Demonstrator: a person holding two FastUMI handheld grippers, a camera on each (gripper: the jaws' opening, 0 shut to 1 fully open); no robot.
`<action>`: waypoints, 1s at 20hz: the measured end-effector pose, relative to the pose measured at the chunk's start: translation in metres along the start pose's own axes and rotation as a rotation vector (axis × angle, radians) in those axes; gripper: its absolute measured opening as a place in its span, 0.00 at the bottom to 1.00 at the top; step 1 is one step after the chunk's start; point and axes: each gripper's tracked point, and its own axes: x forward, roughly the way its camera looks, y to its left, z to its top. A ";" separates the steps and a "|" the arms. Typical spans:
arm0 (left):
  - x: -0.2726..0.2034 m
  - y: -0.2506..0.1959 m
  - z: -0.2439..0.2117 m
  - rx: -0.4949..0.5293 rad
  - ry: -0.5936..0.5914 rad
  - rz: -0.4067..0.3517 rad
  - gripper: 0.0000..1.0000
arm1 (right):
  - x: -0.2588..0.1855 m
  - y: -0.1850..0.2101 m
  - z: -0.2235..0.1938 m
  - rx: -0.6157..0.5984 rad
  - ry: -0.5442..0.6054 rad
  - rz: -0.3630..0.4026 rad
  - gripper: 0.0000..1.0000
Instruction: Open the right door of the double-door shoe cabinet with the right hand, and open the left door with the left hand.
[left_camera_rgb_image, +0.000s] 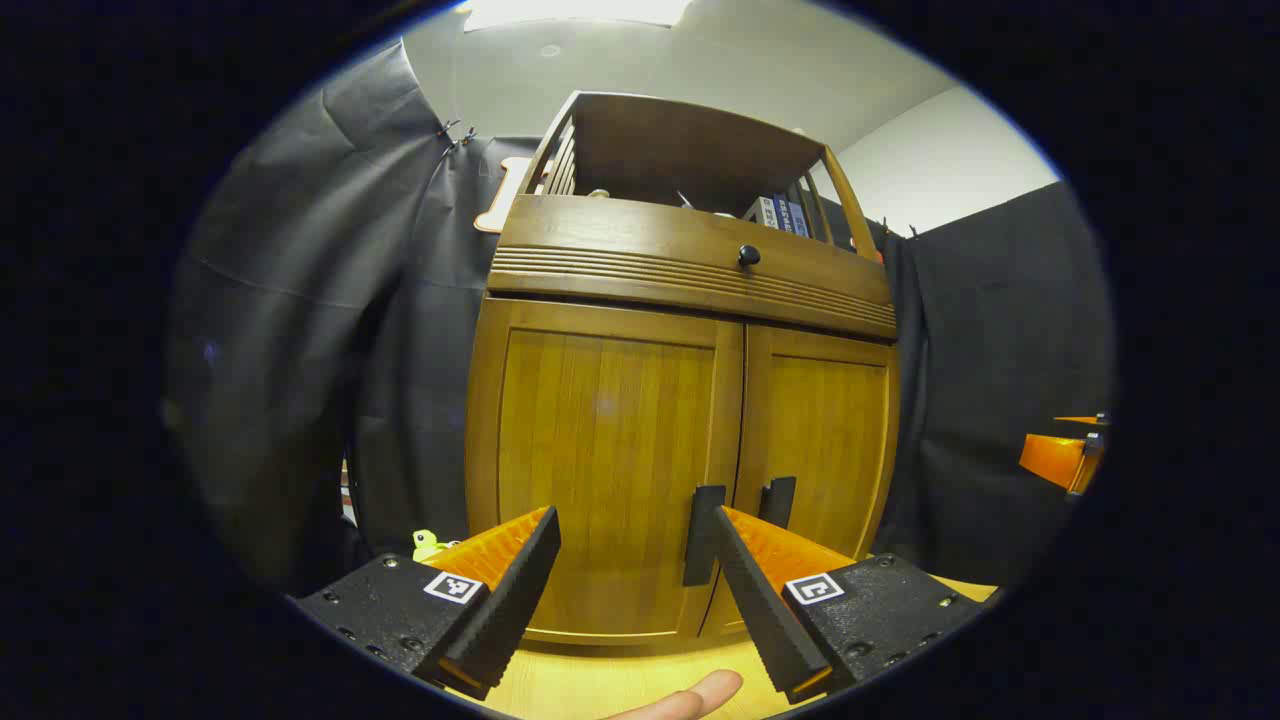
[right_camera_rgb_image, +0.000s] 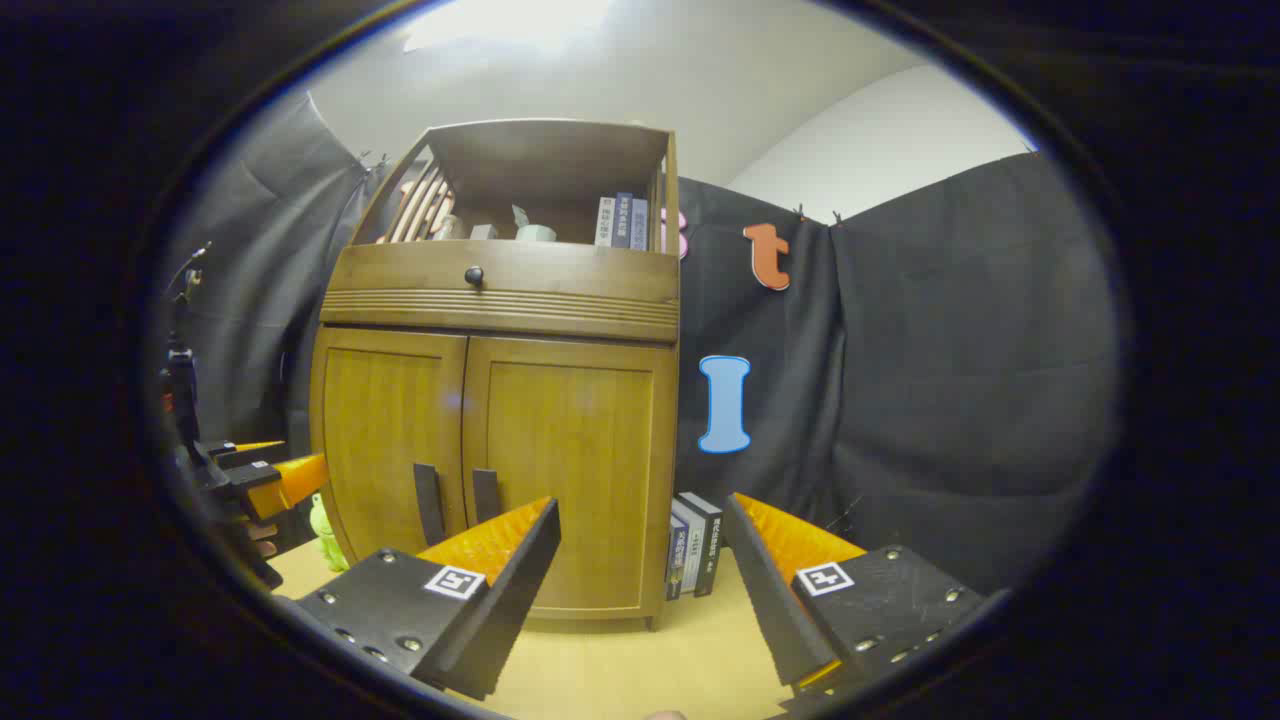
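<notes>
A wooden cabinet (right_camera_rgb_image: 500, 420) stands on the desk (right_camera_rgb_image: 620, 670) against the black cloth, both doors closed. The left gripper (left_camera_rgb_image: 625, 590) and right gripper (right_camera_rgb_image: 640, 590) hover before it, fingers spread, holding nothing.

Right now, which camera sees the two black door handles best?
The right gripper view: the left handle and right handle stand side by side, unblocked. In the left gripper view, that gripper's right finger covers part of both.
</notes>
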 end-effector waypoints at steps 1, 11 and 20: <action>0.000 0.001 0.000 0.005 0.003 0.003 0.90 | 0.000 0.001 -0.002 0.000 0.004 0.004 0.97; 0.015 0.013 -0.004 0.011 0.014 0.002 0.95 | 0.032 0.017 -0.037 -0.019 0.058 0.052 0.98; 0.022 0.027 -0.001 0.003 0.011 0.022 0.89 | 0.086 0.055 -0.074 -0.009 0.137 0.116 0.98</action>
